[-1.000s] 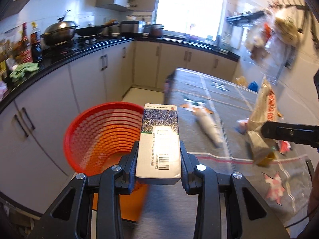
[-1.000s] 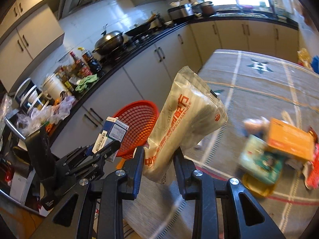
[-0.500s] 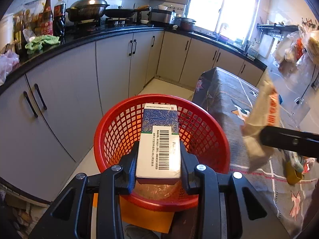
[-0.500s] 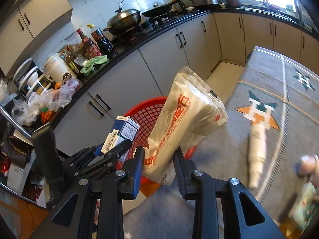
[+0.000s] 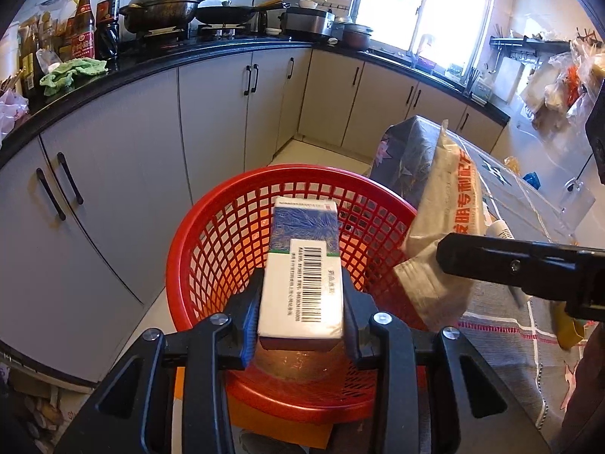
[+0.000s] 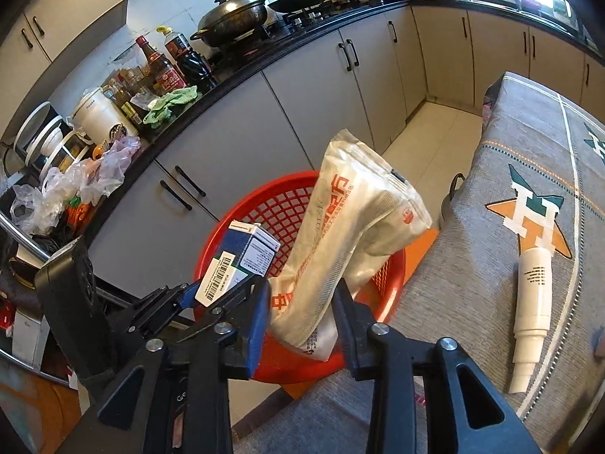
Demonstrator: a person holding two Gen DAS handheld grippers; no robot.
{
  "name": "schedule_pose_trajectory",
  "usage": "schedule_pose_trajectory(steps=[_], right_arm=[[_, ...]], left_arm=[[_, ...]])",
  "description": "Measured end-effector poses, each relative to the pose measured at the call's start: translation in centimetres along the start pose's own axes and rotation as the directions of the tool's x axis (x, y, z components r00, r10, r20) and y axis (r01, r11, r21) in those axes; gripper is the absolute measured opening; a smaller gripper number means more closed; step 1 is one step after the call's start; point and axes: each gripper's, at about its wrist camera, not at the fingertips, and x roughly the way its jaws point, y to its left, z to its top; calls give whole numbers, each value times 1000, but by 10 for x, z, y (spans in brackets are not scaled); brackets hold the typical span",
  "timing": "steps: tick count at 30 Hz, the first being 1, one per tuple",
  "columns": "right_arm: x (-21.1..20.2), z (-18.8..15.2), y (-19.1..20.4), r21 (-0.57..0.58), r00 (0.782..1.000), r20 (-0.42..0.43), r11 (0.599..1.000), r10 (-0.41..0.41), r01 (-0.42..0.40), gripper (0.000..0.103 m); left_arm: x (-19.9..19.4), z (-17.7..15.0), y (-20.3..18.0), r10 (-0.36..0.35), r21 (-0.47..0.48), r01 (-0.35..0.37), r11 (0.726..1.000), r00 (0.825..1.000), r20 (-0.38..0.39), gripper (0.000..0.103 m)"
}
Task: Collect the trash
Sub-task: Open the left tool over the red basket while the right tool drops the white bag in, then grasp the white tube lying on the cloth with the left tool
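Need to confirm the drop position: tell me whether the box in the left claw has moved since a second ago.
Yes. The box has travelled from beside the table to above the red basket, between the jaws of the left claw, which have just been opening.

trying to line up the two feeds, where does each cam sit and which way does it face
Left wrist: on the left gripper, facing down into the red basket; its fingers flank a boxed carton, jaws just opening.
Right wrist: on the right gripper, facing basket and tablecloth; its fingers flank a white bag, jaws just opening.
Shared: basket, carton, bag, the counter's wok, each other's gripper.
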Motion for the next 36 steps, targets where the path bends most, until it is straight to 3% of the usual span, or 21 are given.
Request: schedule_pose_trajectory(steps=[2, 13, 23, 29, 36], right_arm=[[-1, 0, 0, 3, 1000, -1, 1000, 3, -3, 40], [-37, -13, -14, 45, 998, 49, 998, 40, -42, 43], [-95, -47, -44, 93, 993, 117, 996, 6, -17, 43], [-148, -72, -80, 151, 982, 187, 988, -14, -15, 46], [-217, -104, -133, 251, 951, 292, 968, -98, 23, 54]], left_arm=[[-1, 0, 0, 6, -2, -6, 1000, 1000, 7, 48], [-15, 2, -10, -10, -3, 10, 1000, 1000, 19, 52], [-45, 5, -55, -59, 63, 56, 996, 997, 50, 60], [-44, 4, -97, -110, 105, 109, 988, 994, 6, 64], [-14, 5, -162, -138, 145, 152, 978, 985, -100, 69]])
